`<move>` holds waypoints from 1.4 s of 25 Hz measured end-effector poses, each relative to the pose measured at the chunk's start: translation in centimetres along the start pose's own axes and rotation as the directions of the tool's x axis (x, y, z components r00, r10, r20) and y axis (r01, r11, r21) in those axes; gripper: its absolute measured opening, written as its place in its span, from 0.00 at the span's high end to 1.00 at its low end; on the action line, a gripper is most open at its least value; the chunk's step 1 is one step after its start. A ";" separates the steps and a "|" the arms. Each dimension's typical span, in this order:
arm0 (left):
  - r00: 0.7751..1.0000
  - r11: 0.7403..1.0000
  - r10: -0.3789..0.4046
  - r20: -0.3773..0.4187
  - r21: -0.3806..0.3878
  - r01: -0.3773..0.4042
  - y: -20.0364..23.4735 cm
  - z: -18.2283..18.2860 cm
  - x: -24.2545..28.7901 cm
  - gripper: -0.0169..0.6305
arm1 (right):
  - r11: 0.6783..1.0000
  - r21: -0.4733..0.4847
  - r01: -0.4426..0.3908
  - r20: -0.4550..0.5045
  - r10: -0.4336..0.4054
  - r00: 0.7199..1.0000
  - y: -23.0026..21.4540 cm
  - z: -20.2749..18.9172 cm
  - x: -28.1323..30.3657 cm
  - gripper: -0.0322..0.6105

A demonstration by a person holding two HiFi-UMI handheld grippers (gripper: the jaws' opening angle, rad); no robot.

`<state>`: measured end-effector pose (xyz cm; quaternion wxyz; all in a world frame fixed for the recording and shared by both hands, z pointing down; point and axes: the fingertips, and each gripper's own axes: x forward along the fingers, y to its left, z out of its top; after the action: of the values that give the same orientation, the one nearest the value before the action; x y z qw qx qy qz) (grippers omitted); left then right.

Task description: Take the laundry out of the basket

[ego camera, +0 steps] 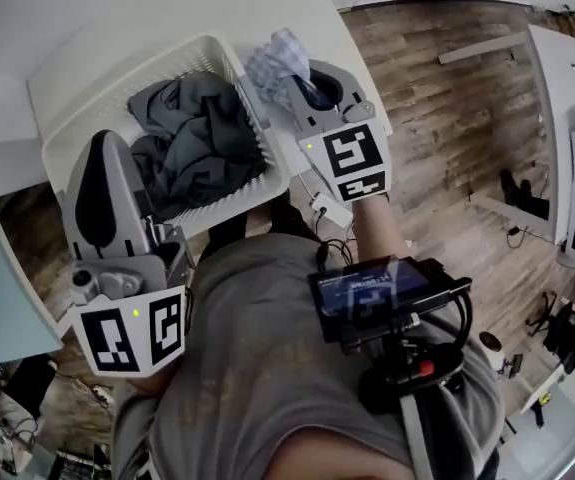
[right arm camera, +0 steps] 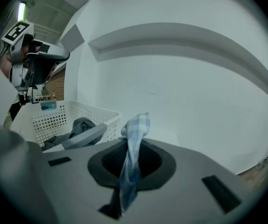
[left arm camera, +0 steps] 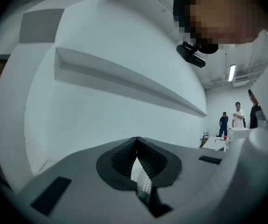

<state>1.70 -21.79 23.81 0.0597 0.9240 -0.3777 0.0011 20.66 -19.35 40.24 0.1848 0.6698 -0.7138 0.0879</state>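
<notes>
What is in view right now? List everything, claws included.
Laundry basket: one, white, on the table, ahead of the person.
Clothes: a heap, dark grey, inside the basket.
Checked cloth: one, blue and white, outside the basket at its right, pinched in the right claw.
Table: one, white, under the basket.
Floor: brown wood planks, to the right.
Bystanders: three, far off in the left gripper view.
Shirt: grey, on the person.
Screen rig: one, black, at the person's chest.
Left claw: grey, shut, empty, near the basket's near corner.
Right claw: grey, shut on the checked cloth.
</notes>
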 end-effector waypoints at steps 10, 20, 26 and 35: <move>0.997 0.997 0.072 -0.020 0.020 -0.072 0.1 -1.0 -1.8 0.96 | 0.990 -0.046 -0.136 -0.125 0.129 0.984 2.9 -4.3 2.4 0.82; 0.993 0.993 0.115 0.026 0.002 -0.116 1.1 0.1 -2.7 0.96 | 0.949 -0.145 -0.280 -0.269 0.235 0.934 4.0 -3.7 0.7 0.56; 0.992 0.993 0.117 0.054 -0.007 -0.117 1.2 0.8 -2.7 0.96 | 0.909 -0.182 -0.376 -0.371 0.291 0.882 3.7 -4.4 -1.6 0.48; 0.989 0.992 0.124 0.074 -0.015 -0.123 1.1 1.2 -3.2 0.96 | 0.828 -0.198 -0.525 -0.433 0.407 0.804 5.5 -4.6 -4.0 0.48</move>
<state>-1.42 -20.52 22.60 0.0502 0.8979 -0.4361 -0.0320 16.07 -13.52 43.59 0.3909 0.4045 -0.8141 0.1440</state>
